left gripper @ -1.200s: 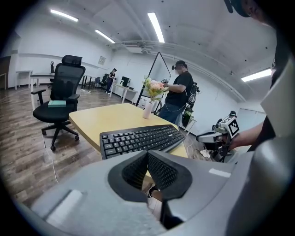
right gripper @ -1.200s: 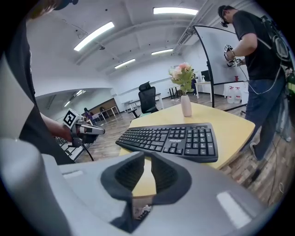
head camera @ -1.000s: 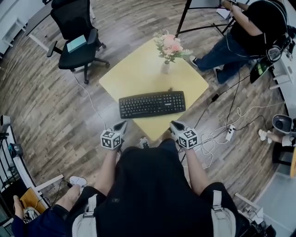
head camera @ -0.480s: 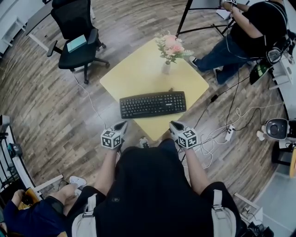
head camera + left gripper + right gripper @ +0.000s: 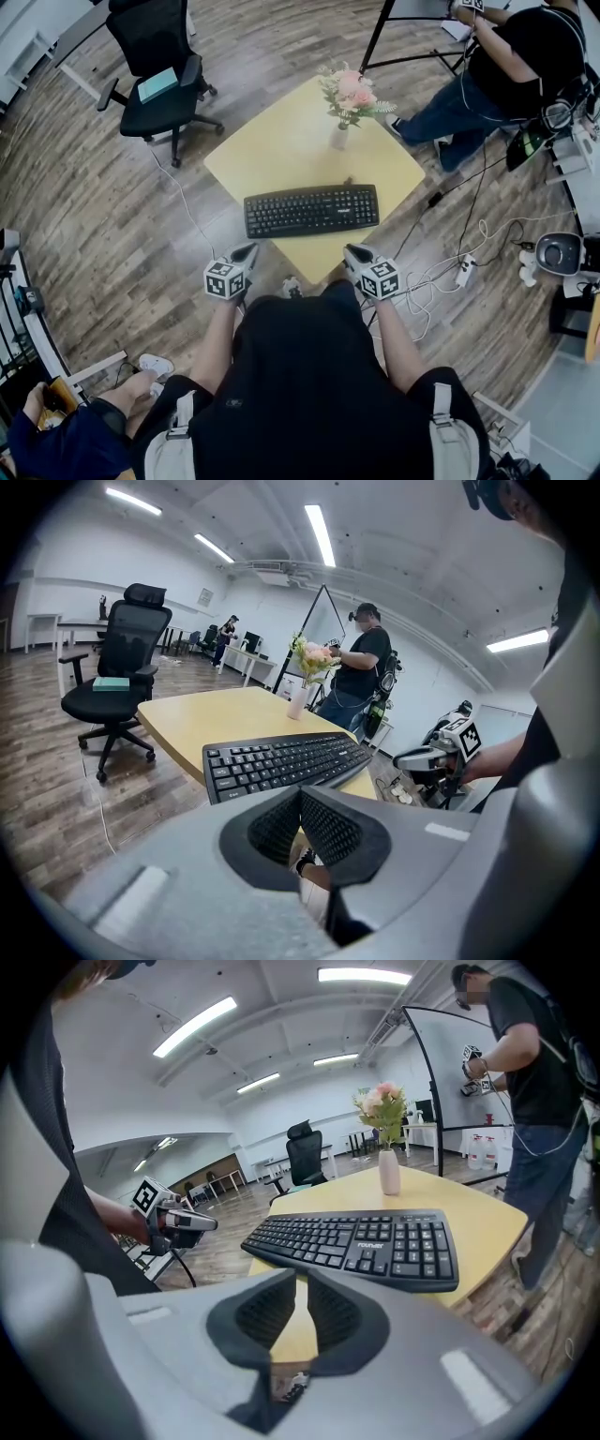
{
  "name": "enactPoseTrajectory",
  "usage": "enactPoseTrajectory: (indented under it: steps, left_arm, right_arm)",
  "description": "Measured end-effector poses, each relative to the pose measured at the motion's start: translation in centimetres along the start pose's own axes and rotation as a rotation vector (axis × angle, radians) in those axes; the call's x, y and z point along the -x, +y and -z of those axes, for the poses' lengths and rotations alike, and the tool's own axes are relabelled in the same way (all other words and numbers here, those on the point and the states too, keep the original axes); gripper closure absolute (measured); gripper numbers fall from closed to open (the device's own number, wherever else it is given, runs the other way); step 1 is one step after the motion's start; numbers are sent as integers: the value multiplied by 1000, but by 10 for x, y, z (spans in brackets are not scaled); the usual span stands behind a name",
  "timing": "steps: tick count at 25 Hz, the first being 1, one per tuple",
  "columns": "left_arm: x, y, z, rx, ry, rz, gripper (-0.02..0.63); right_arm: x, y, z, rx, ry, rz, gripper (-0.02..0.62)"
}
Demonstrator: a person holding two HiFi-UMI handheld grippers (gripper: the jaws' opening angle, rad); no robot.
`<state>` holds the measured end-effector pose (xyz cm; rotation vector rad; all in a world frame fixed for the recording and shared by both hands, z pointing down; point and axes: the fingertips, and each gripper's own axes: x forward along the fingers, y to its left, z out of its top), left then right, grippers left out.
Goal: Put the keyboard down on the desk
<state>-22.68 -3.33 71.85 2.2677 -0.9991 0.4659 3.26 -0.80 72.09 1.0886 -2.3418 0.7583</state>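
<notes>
A black keyboard (image 5: 311,210) lies flat on the yellow desk (image 5: 281,150), near its front edge. It also shows as the keyboard (image 5: 281,761) in the left gripper view and the keyboard (image 5: 361,1241) in the right gripper view. My left gripper (image 5: 248,253) hangs shut and empty just short of the desk's front left edge. My right gripper (image 5: 353,252) is likewise shut and empty off the front right edge. Neither touches the keyboard. From the side, the left gripper (image 5: 192,1223) appears in the right gripper view, and the right gripper (image 5: 412,759) in the left one.
A white vase of pink flowers (image 5: 342,108) stands at the desk's far side. A black office chair (image 5: 155,70) is at the back left. A seated person (image 5: 506,66) is at the back right. Cables and a power strip (image 5: 464,267) lie on the wooden floor to the right.
Both grippers stay where they were. The view has shifted slightly, and a round grey object at the right edge has moved about.
</notes>
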Motion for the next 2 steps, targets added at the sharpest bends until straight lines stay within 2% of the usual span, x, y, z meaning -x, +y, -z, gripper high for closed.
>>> enactPoseTrajectory:
  steps: [2]
  left_arm:
    - [0,1,2,3,2,-2,595]
  right_arm:
    - [-1,-1,1,0,2,0,563]
